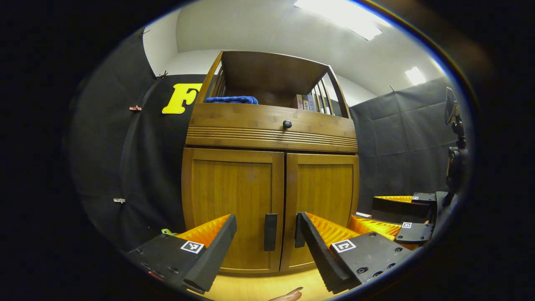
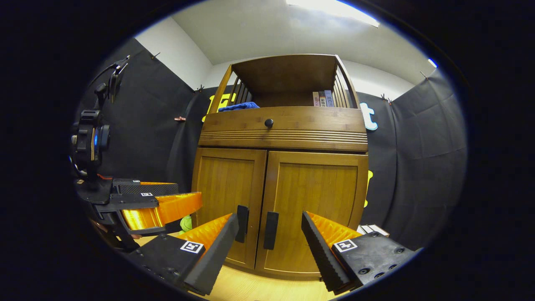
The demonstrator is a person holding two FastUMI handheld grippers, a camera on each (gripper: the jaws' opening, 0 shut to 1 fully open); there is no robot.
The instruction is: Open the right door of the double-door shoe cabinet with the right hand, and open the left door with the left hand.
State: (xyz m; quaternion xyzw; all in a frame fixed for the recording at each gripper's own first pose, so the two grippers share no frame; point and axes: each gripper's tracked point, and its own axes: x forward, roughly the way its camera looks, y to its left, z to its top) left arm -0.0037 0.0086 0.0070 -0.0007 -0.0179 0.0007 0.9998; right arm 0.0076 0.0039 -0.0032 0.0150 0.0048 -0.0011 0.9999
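So far nothing is opened. From the left gripper view, the left door (image 1: 234, 209) and right door (image 1: 324, 205) of the cabinet (image 1: 271, 125) are seen shut, and the left gripper (image 1: 267, 242) is held released, framing the left handle (image 1: 270, 232) but apart from it.

From the right gripper view, the right gripper (image 2: 269, 240) is likewise spread, short of the right handle (image 2: 271, 230). Both pulls remain to be done.

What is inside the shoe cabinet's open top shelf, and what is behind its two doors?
The top shelf holds a folded blue cloth at its left and a few books at its right. Both doors are shut, hiding whatever is inside.
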